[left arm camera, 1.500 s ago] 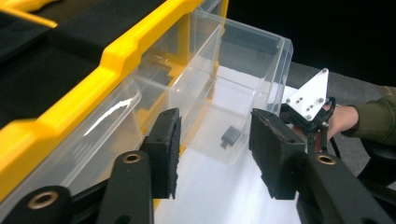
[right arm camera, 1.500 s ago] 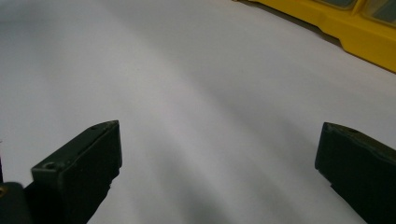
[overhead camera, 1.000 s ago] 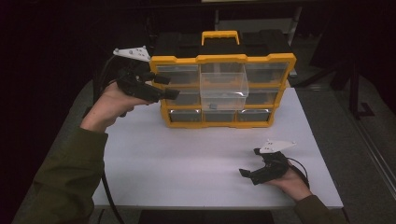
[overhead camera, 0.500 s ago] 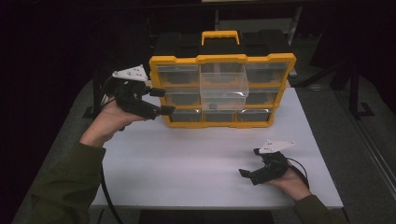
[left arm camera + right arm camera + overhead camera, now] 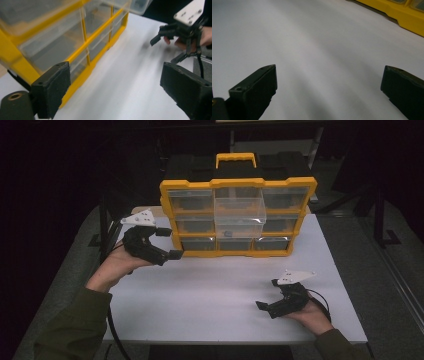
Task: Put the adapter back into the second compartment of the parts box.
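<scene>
your left gripper (image 5: 167,243) has dropped from the upper drawers to the bottom left corner of the yellow organizer (image 5: 238,218) at the table's back. its jaws have just been opening, nothing between them, so you've let go. your right gripper (image 5: 266,307) rests open, well apart.

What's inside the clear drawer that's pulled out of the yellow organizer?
The pulled-out drawer in the yellow organizer looks nearly empty; one small dark item seems to lie near its front. Glare on the plastic hides what it is.
</scene>
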`<state>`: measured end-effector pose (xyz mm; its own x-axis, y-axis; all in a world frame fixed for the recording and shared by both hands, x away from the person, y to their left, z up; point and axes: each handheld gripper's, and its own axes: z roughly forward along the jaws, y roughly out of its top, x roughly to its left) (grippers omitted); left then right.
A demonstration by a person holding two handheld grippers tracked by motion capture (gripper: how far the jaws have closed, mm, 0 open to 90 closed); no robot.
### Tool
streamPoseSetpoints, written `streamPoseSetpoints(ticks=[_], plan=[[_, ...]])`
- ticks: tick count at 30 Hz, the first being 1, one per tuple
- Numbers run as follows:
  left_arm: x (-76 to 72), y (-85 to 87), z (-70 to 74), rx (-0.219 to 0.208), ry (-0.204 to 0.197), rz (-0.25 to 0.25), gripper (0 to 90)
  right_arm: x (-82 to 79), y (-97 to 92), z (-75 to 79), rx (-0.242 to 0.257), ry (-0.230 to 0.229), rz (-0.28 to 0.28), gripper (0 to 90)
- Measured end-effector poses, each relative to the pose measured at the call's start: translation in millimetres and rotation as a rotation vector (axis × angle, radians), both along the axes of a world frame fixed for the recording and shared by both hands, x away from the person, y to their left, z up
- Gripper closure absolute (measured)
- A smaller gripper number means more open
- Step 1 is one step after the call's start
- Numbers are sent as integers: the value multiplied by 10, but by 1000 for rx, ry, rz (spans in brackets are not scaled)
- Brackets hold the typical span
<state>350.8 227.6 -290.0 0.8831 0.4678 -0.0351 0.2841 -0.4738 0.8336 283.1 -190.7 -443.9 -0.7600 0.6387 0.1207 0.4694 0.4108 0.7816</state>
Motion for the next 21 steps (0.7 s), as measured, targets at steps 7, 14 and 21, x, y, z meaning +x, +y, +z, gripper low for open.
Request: streamPoseSetpoints(ticks=[7,14,21], plan=[[-61,62,-231,9,-2,11,14,2,1,-2,-4,-2,1,2],[-148,108,-459,19,-4,23,0,0,3,-3,-4,-1,-1,2],[-235,160,-695,19,4,36,0,-3,2,-2,-5,-1,1,2]])
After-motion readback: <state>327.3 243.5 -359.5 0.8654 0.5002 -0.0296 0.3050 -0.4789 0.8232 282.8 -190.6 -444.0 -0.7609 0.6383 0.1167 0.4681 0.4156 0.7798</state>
